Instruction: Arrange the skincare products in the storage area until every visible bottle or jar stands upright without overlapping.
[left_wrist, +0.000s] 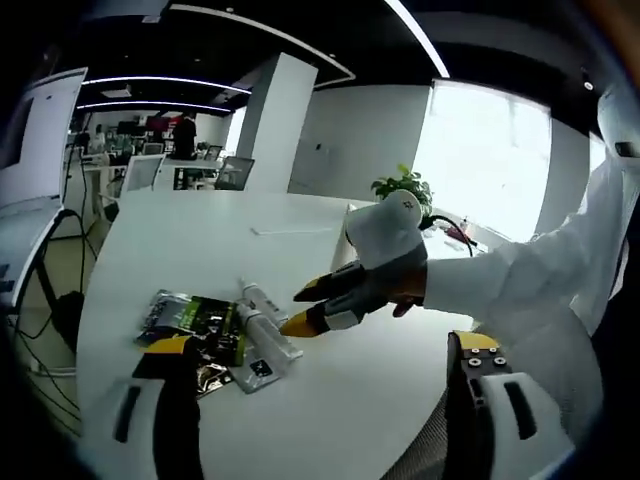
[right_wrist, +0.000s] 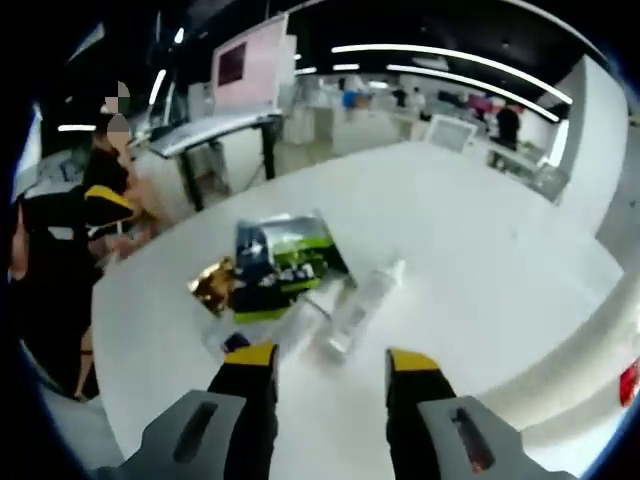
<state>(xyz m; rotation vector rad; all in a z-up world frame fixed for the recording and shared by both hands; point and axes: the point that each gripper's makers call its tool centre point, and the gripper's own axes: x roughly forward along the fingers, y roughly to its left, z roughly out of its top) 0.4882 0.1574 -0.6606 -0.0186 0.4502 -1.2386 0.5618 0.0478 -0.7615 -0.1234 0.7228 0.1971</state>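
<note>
A clear bottle (right_wrist: 358, 300) lies on its side on the white round table (right_wrist: 480, 260), just ahead of my right gripper (right_wrist: 330, 358), whose yellow-tipped jaws stand open and empty. Beside the bottle lie green-and-black sachets (right_wrist: 280, 258) and a gold sachet (right_wrist: 212, 285), partly overlapping. In the left gripper view the same bottle (left_wrist: 262, 308) and sachets (left_wrist: 195, 318) lie in a flat pile. The right gripper (left_wrist: 303, 308), held by a gloved hand (left_wrist: 385, 265), hovers open right next to the bottle. My left gripper (left_wrist: 320, 345) is wide open near the table's front edge, with nothing in it.
A potted plant (left_wrist: 402, 185) and cables sit at the table's far side, and a thin white strip (left_wrist: 290, 230) lies mid-table. Office desks and chairs stand beyond. A person (right_wrist: 60, 260) is at the left of the right gripper view. The table edge (left_wrist: 420, 440) is close.
</note>
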